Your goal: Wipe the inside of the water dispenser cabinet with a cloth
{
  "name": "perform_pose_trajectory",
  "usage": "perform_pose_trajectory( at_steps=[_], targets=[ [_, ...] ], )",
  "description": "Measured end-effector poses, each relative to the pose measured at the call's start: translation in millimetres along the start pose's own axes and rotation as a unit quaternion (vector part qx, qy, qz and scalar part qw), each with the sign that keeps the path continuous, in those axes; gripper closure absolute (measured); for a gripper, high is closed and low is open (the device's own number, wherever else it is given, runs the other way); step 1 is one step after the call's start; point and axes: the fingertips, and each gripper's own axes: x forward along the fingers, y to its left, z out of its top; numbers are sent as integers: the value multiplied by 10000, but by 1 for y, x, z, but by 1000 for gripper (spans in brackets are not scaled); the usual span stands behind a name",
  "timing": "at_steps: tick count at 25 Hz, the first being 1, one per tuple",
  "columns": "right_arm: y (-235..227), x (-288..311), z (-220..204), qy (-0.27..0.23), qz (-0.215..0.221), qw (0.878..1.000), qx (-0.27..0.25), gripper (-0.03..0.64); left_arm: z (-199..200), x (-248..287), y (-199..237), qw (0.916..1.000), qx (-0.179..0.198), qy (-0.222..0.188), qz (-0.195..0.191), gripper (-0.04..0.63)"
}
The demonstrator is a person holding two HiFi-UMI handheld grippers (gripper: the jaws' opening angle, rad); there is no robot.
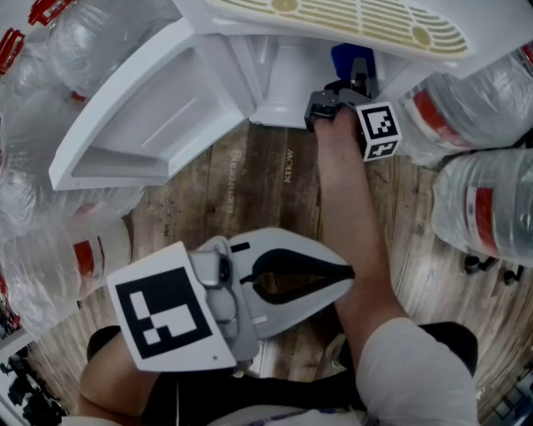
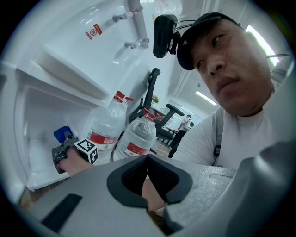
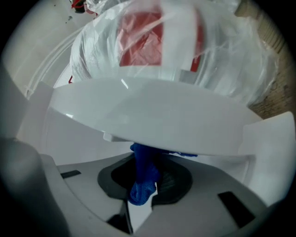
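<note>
Inside cabinet [image 1: 279, 79], under shelf [image 3: 152, 115] | cloth [image 3: 144, 169] is being clamped by right tool [image 3: 143, 194], bunched end pinched between jaws | cloth is being judged soft, light, limp; best gripped at a thick fold | left tool [image 1: 337, 272] is being held low, jaws together, empty | bottles [image 1: 479, 200], door [image 1: 158, 108] are crowding the reach

The cloth [image 3: 143, 166] is deep blue against the black pads of the right gripper's [image 3: 144, 187] pale grey tongs. The cabinet [image 1: 150, 116] is plain white and its grille [image 1: 350, 21] is cream. The marker cube [image 1: 379, 129] bears black-and-white squares. The bottles [image 1: 487, 208] are clear, with red labels. The floor [image 1: 250, 187] is brown wood-grain planks. The left gripper [image 1: 341, 270] is pale grey with black inside.
</note>
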Motion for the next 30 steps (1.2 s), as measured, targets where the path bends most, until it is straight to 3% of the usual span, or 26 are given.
perform_pose_trajectory(
  at_steps=[8,15,23,30],
  targets=[
    [6,-47,7,-137,-4,9996,248,545,-1,7,-3,10000,39,26,-59,592],
    [5,-65,6,-33,-40,10000,-54,545,-2,10,-3,9999,43,45,-90,593],
    [-14,-13,-21,219,-68,9989,410,545,-3,10,-3,9999,43,59,-91,592],
    [-41,20,-24,235,-406,9958,780,545,0,11,-3,9999,59,19,-91,592]
  ],
)
